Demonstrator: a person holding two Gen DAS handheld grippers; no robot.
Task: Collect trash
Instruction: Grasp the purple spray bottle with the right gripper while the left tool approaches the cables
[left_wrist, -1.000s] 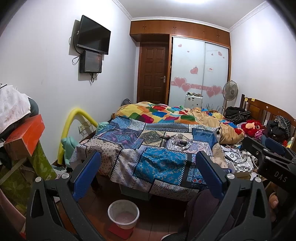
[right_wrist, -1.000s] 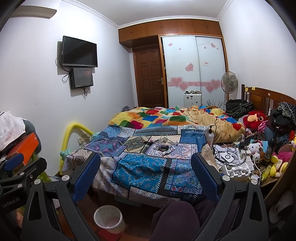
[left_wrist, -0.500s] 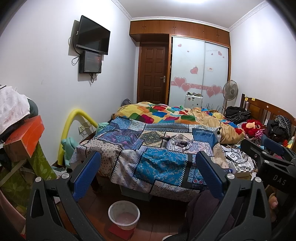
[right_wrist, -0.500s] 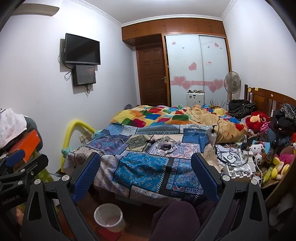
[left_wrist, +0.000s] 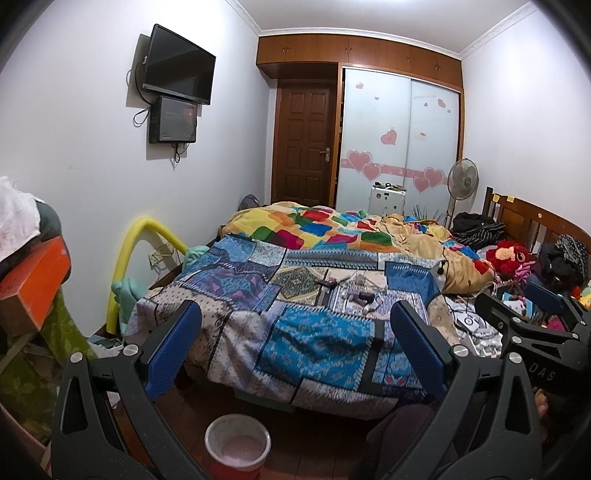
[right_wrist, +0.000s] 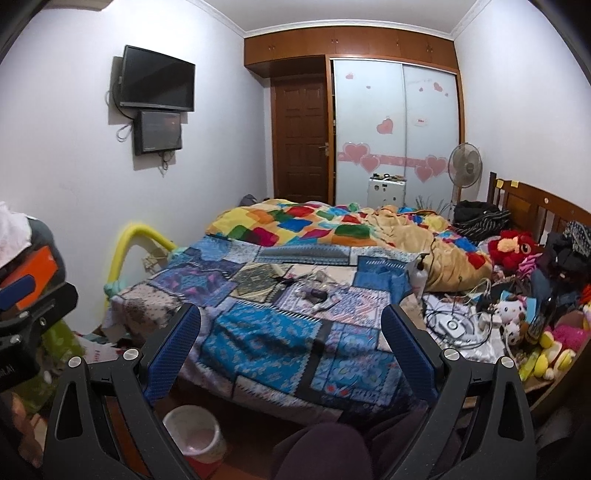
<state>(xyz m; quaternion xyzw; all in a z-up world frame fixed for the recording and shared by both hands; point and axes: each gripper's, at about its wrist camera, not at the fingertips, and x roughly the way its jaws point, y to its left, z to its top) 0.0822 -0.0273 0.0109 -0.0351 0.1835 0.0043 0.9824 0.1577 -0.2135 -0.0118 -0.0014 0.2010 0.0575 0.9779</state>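
Both grippers are open and empty, held in the air before a bed. My left gripper and my right gripper both face the patchwork quilt. Small loose items lie scattered on the middle of the quilt, also in the right wrist view; I cannot tell what they are. A white waste bin with a pink liner stands on the floor below the bed's near edge, also in the right wrist view. The right gripper shows at the right edge of the left wrist view.
A colourful duvet is bunched at the far end of the bed. Cables, chargers and plush toys crowd the right side by the wooden headboard. An orange box sits on a pile at left. A yellow foam tube leans on the wall.
Both grippers have shifted slightly, with the view edging closer to the bed. Both stay open and empty.
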